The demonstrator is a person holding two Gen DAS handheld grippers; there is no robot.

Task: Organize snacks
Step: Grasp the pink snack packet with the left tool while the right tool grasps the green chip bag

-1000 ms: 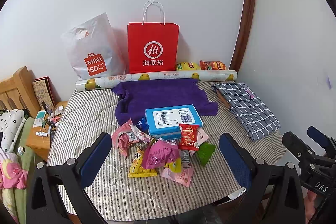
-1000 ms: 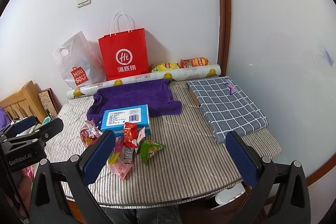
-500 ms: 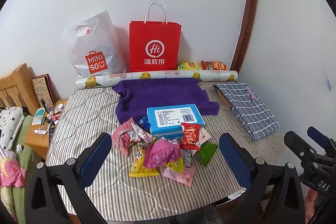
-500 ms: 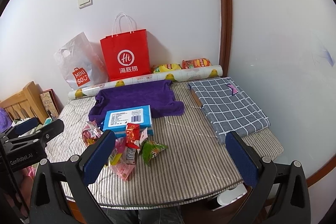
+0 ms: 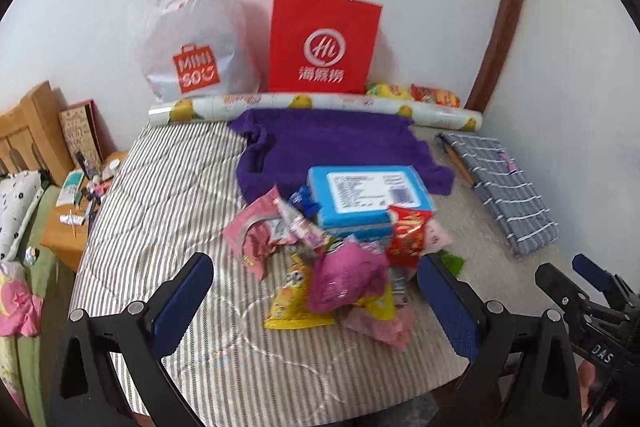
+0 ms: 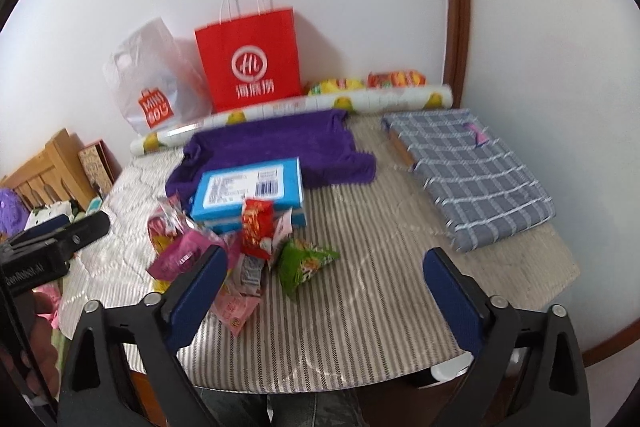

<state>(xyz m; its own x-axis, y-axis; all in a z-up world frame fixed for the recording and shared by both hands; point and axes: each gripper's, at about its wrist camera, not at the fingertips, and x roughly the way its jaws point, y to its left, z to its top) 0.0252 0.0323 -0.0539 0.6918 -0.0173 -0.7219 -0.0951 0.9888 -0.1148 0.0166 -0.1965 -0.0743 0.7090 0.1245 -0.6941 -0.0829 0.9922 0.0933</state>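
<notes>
A pile of snack packets lies on the striped table: a pink packet (image 5: 344,281), a yellow one (image 5: 294,307), a red one (image 5: 408,233) and a green one (image 6: 306,261). A blue box (image 5: 370,201) sits behind the pile, also in the right wrist view (image 6: 250,189). My left gripper (image 5: 316,307) is open and empty, held above the pile's near side. My right gripper (image 6: 326,293) is open and empty, above the table right of the pile.
A purple cloth (image 5: 340,147), a red paper bag (image 5: 324,43), a white Miniso bag (image 5: 192,39) and a patterned roll (image 5: 316,105) stand at the back. A folded checked cloth (image 6: 468,167) lies at the right. A bedside stand (image 5: 68,219) is left.
Both grippers have moved forward and down toward the table, so the snack pile looks closer and larger. Nothing on the table has moved.
</notes>
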